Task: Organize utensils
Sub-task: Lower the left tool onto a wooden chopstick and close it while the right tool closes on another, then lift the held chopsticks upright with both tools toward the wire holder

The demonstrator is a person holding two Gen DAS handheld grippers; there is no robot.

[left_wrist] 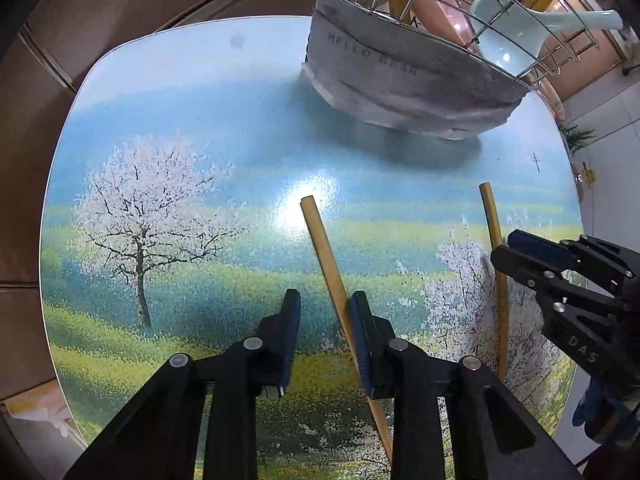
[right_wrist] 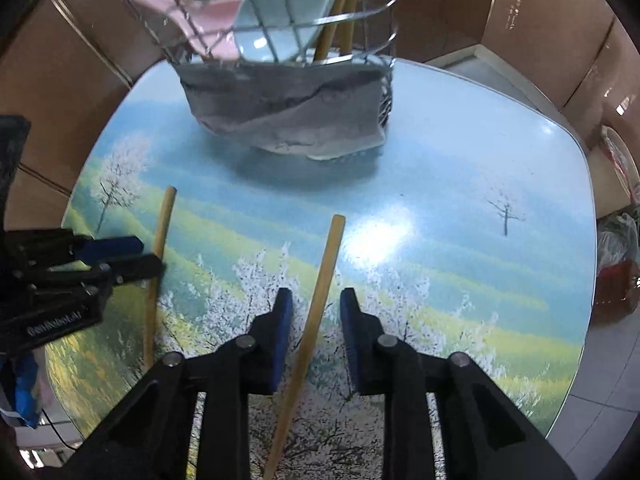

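Left tool: your left gripper point(left_wrist: 326, 322) points down at the table with its blue pads narrowly parted; the left bamboo chopstick point(left_wrist: 320, 240) lies between them, against the right-hand pad point(left_wrist: 362, 336), a clear gap at the other. Not clamped.
Right tool: your right gripper point(right_wrist: 316, 320) straddles the right bamboo chopstick point(right_wrist: 320, 280), daylight on both sides. It holds nothing.
Where the sticks lie: flat on the glossy table printed with blossom trees point(left_wrist: 180, 160), near each other, blunt ends toward twelve o'clock.
Destination: the round wire utensil basket wrapped in grey cloth point(right_wrist: 280, 96) stands at twelve o'clock, well apart from the sticks, already holding a pink ceramic spoon point(right_wrist: 168, 4), a pale blue ceramic spoon point(left_wrist: 516, 36) and other chopsticks.
Step in hand: closing on one stick with each tool, I judge.
Doing it well: centre the left stick before you squeeze, so it does not roll out.
Pad height: whether the tips touch the tabletop I cannot tell; the fisheye hides it.
Lift: raise both level, then tip each stick thin end down into the basket.
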